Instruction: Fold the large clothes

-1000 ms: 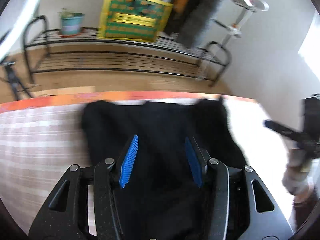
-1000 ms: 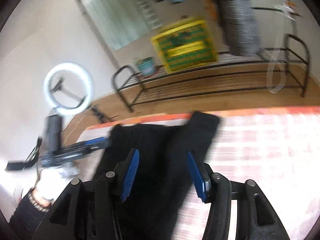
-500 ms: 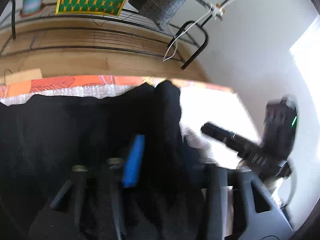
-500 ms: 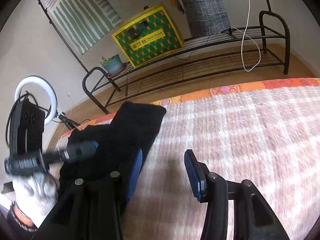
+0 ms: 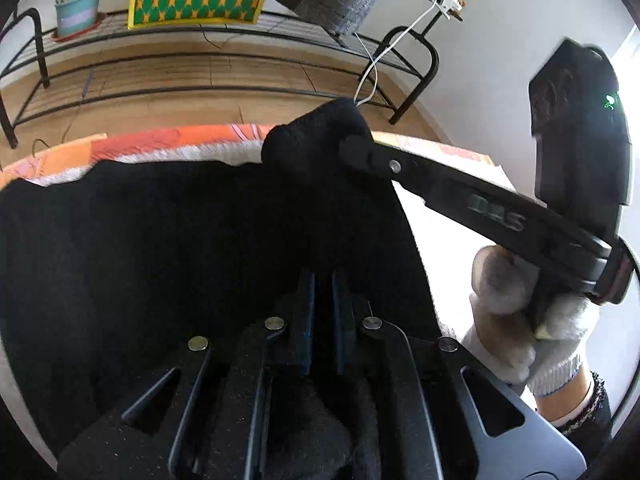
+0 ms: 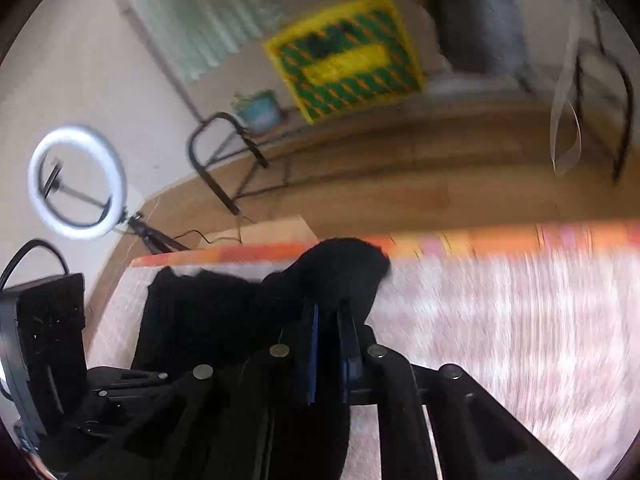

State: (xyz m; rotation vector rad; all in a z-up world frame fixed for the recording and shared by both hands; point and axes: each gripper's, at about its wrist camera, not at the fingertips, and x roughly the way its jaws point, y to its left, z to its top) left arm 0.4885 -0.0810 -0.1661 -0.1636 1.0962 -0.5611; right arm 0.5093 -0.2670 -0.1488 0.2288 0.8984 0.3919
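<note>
Between the closed jaws of the left gripper sits a pinch of the large black knitted garment, which spreads flat to the left of those jaws and ahead of them across the pink-and-white checked bedspread. The right gripper has its jaws clamped on a raised corner of the same cloth, just ahead and to the right of the left jaws. The fabric looks soft, limp and fairly thick, so I judge it will sag between the two holds and drape rather than keep a shape; it seems light and not slippery. Corners and hems are the sensible places to grip, far enough apart to keep the edge taut.
</note>
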